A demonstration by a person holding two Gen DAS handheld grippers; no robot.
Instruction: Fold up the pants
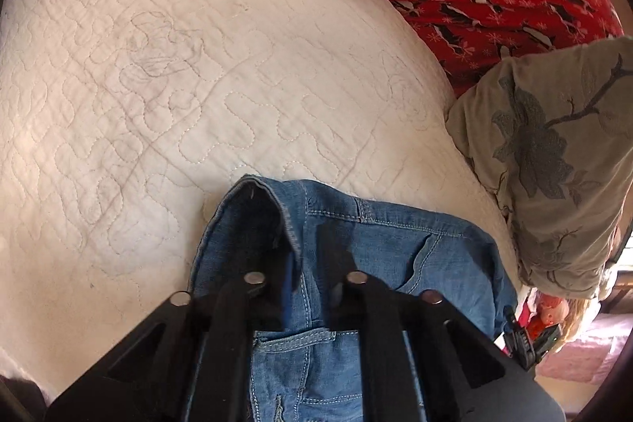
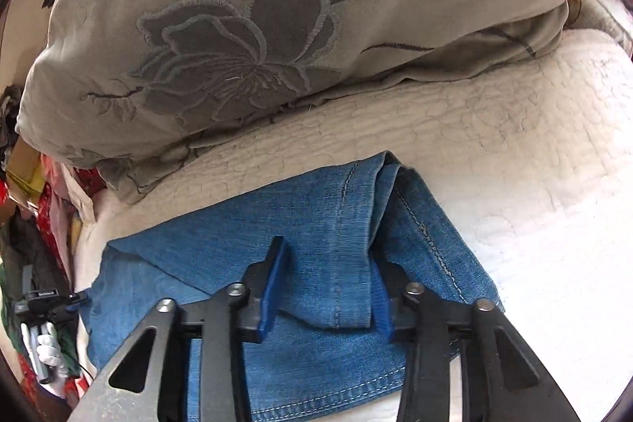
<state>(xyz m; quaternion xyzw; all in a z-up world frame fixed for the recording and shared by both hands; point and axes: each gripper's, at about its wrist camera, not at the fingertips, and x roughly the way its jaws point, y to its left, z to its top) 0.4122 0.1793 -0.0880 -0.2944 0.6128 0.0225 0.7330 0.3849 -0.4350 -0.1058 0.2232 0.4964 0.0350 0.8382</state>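
The jeans (image 1: 356, 263) lay on the bed's white quilt (image 1: 158, 105), just beside the grey floral pillow (image 2: 277, 26). The left gripper (image 1: 306, 283) pinched the waistband; the right gripper (image 2: 328, 287) clamped a bunched leg, probably so both ends could fold together.

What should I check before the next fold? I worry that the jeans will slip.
1. Left gripper shut on jeans at the waistband: ok.
2. Right gripper shut on leg fold: ok.
3. Leg fold flat: not ok, bunched in the grip.
4. Room on quilt ahead: ok.
5. Pillow apart from jeans: ok.
6. Hems aligned: cannot tell.
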